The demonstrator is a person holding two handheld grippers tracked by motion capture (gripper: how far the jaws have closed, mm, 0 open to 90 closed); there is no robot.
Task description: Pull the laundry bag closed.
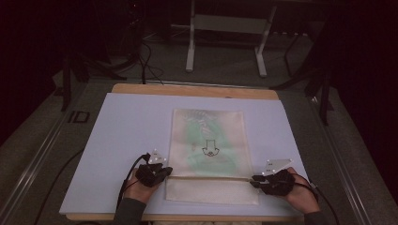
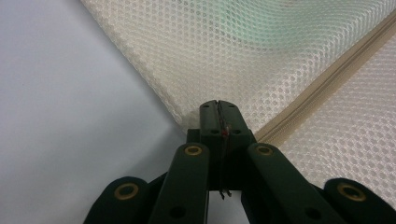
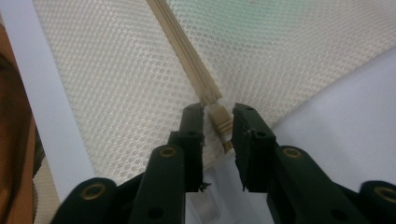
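Left gripper (image 2: pixel 218 109) clamped shut on the mesh bag's (image 1: pixel 206 136) edge at one zipper (image 2: pixel 322 88) end. Right gripper (image 3: pixel 218 122) sits parted, zipper pull (image 3: pixel 220 122) loose between its jaws. Zipper runs straight across between both grippers; right is nearer the pull.

A pale board (image 1: pixel 126 140) covers the wooden table (image 1: pixel 141 88); metal frame legs (image 1: pixel 190 51) behind.

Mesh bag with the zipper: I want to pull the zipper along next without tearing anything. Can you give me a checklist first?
1. Left gripper shut on the mesh bag edge: ok.
2. Right gripper clamped on the zipper tab: not ok, jaws open around it.
3. Zipper lying straight: ok.
4. Bag flat on the white board: ok.
5. Zipper teeth free of snags: cannot tell.
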